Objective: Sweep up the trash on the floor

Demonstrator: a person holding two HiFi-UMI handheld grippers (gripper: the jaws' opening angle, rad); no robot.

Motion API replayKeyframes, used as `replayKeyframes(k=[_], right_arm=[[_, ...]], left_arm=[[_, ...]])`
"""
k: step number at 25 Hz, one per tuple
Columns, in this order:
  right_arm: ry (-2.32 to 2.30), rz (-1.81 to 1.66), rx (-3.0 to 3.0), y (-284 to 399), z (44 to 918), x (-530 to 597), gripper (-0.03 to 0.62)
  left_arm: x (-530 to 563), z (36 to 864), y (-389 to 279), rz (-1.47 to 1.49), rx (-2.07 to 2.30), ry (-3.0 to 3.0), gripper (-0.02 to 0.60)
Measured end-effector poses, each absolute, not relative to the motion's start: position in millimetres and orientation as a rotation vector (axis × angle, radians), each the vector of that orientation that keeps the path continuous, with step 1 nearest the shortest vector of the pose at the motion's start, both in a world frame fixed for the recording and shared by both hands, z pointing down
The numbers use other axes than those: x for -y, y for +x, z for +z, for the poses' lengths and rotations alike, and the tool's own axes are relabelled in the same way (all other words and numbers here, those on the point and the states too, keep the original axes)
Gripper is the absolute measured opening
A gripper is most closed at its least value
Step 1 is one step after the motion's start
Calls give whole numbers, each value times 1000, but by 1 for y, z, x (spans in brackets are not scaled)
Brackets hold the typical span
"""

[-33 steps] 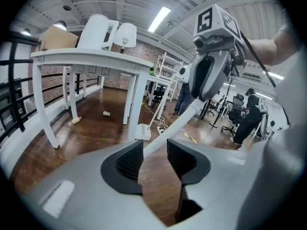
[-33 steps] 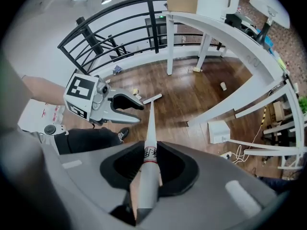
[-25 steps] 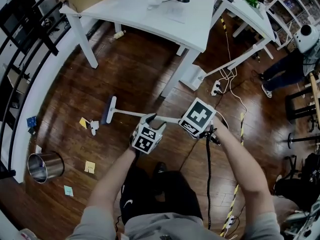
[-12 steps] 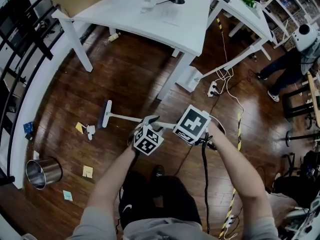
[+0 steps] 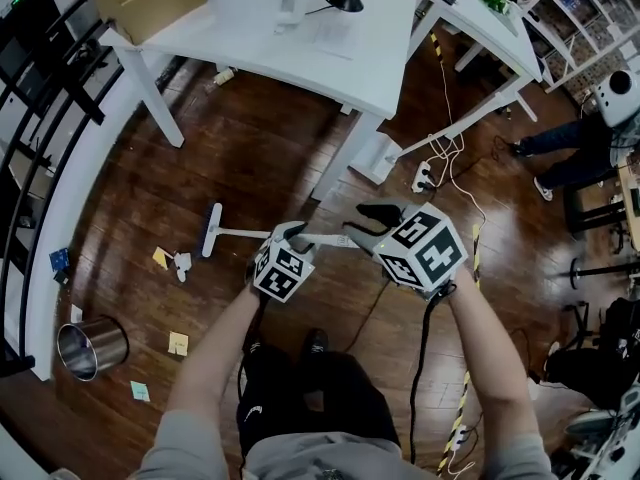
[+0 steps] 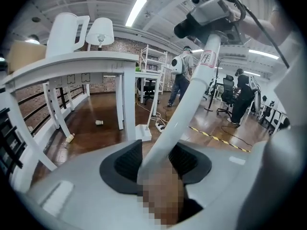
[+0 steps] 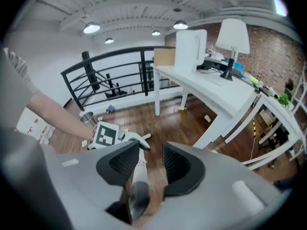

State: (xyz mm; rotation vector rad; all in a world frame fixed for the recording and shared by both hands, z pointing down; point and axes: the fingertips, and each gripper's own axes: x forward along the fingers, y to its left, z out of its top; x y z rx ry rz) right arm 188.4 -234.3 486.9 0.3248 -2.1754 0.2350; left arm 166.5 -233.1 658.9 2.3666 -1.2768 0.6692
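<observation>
A broom lies low over the wood floor, its brush head (image 5: 211, 230) at the left and its white handle (image 5: 318, 239) running right. My left gripper (image 5: 291, 232) holds the handle (image 6: 192, 95) between its pads; its jaws have just been closing on it. My right gripper (image 5: 374, 218) hangs open just above the handle's free end; its jaws have just been opening. In the right gripper view the handle (image 7: 139, 169) shows below the gap, apart from the right pad. Yellow paper (image 5: 160, 258) and a white scrap (image 5: 182, 263) lie left of the brush.
A steel bin (image 5: 92, 346) stands at the lower left, with a yellow note (image 5: 178, 343) and a green note (image 5: 139, 391) near it. A white table (image 5: 300, 48) fills the back. A power strip with cables (image 5: 420, 178) lies to the right. A person (image 5: 580, 138) stands at the far right.
My right gripper has let go of the handle's end, spread its jaws and lifted up to the right. The left gripper and broom have shifted slightly.
</observation>
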Motion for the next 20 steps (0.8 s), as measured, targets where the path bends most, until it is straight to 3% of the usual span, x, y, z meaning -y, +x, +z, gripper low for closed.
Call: replayKeyframes(k=[4,8,13,17,20], right_arm=[[447,315,2382,185,434,245,168],[474,406,2518,183,404,246,263],[489,516,2565,161,418,236,264],[506,592,2593,127,440,232,234],[574,589,2621,109,443,245,115]], left_arm=[[239,645,143,652,1320,2310,175],[246,631,121,631,1357,2260,175],[249,622,102,627,1374,2228,172],[247,618,95,613,1359,2224,173],[251,616,88,585,1365,2217,172]])
